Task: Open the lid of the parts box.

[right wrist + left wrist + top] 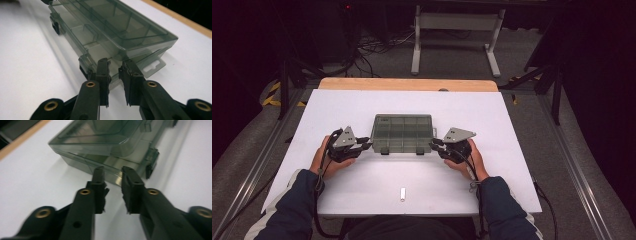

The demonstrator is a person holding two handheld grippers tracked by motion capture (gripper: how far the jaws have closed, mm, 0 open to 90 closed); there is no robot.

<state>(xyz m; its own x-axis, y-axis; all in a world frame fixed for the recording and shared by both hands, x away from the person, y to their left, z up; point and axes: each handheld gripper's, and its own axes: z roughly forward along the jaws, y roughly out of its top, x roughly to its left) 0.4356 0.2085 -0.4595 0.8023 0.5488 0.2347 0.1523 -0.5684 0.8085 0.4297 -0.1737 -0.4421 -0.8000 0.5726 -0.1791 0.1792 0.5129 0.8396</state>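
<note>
A smoky clear plastic compartment box point(402, 132) lies with its lid down in the middle of the white table top point(492, 115). My left gripper point(368, 146) points at its near left corner, and in the left gripper view the box point(107, 142) sits just past my left gripper point(113, 171), whose jaws stand apart. My right gripper point(432, 145) is at the near right corner. In the right gripper view the box's point(117, 27) corner reaches in between the tips of my right gripper point(115, 62), and a gap shows between the pads.
A small white stick-shaped object point(402, 194) lies near the table's front edge. Dark latches point(151, 167) sit on the box's near side. A wooden strip point(407, 84) borders the far edge. Beyond it are a frame's legs point(416, 45) and cables on the floor.
</note>
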